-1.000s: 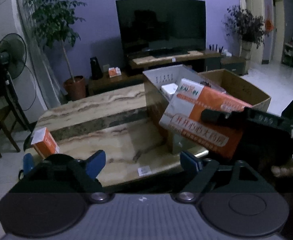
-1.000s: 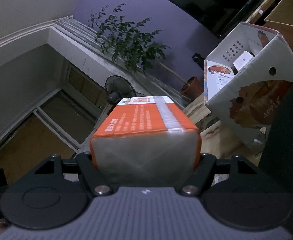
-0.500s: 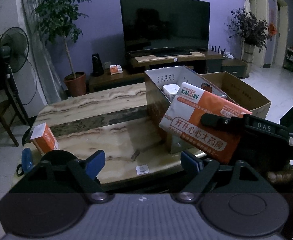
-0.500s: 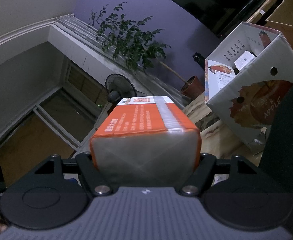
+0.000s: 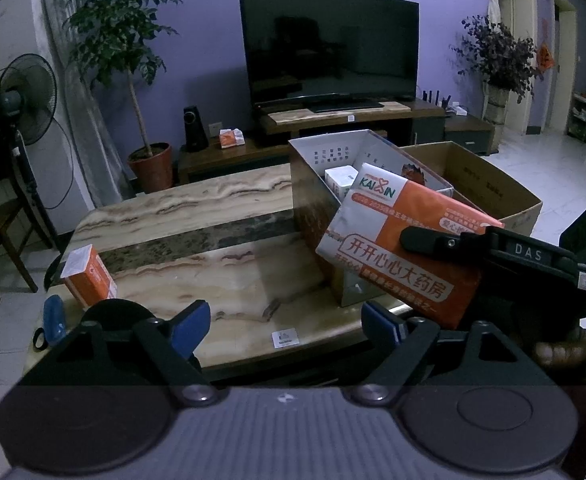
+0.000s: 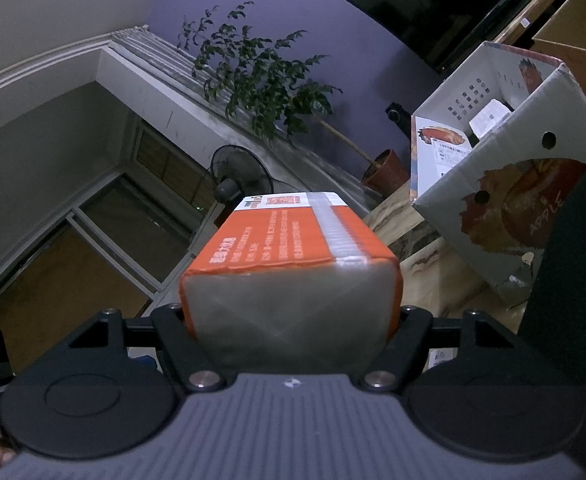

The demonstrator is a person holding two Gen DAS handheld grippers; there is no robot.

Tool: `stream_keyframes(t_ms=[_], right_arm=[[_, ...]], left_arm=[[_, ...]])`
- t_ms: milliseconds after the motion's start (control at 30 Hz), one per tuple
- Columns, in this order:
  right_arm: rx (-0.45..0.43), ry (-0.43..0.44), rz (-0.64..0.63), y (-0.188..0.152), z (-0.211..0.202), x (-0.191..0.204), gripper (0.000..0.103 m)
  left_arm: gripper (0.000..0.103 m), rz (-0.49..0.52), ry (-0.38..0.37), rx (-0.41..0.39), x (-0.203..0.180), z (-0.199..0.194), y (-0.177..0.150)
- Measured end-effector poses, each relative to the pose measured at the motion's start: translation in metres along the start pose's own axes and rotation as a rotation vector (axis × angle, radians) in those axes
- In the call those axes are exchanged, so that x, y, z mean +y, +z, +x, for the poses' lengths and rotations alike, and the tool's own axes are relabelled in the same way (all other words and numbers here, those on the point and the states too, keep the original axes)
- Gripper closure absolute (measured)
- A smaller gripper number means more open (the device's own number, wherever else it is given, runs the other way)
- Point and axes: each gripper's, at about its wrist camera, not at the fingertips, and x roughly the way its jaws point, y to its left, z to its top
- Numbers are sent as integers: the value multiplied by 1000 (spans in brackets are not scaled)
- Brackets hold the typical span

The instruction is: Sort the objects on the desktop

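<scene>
While I am holding the right gripper (image 6: 291, 316) clamped across the orange-and-white plastic-wrapped tissue pack (image 5: 403, 246), I am planning to carry it over the near rim of the white apple-print cardboard box (image 6: 505, 184) and let go only once it is well inside. Its jaws are pressing both sides of the pack, near the box. I am keeping the left gripper (image 5: 283, 324) spread apart and empty above the marble-patterned table (image 5: 197, 240).

two orange packs (image 5: 405, 248) (image 5: 89, 276), two boxes (image 5: 317, 208) (image 5: 489, 184)
</scene>
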Motion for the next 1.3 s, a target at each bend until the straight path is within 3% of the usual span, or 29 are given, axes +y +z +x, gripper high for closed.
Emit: stream_keyframes(t_ms=[833, 1300], right_arm=[[13, -4, -11, -2, 1, 2, 29], [10, -25, -43, -1, 3, 10, 29]], left_arm=[[20, 5, -9, 4, -3, 3, -1], [20, 45, -124, -90, -5, 15, -14]])
